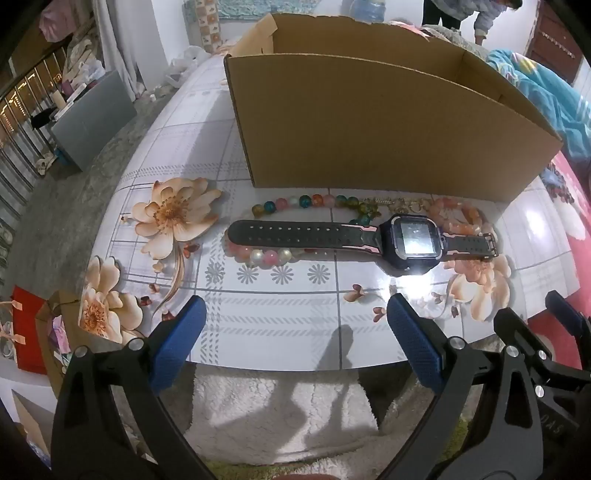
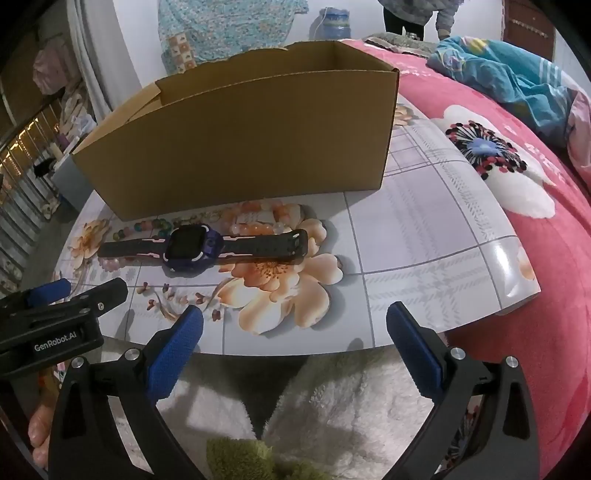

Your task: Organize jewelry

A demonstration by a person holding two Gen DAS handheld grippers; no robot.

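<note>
A dark smartwatch with a black-and-pink strap lies flat on the floral table, in front of an open cardboard box. A bracelet of coloured beads lies partly under the strap, and a peach bead bracelet and a gold chain lie behind the watch. My left gripper is open and empty near the table's front edge. In the right wrist view the watch, box and beads lie ahead to the left; my right gripper is open and empty.
The floral-print table top rests beside a pink bed cover with a blue blanket. A white fluffy cloth is below the table's front edge. A person stands at the back. The left gripper's body shows at the left.
</note>
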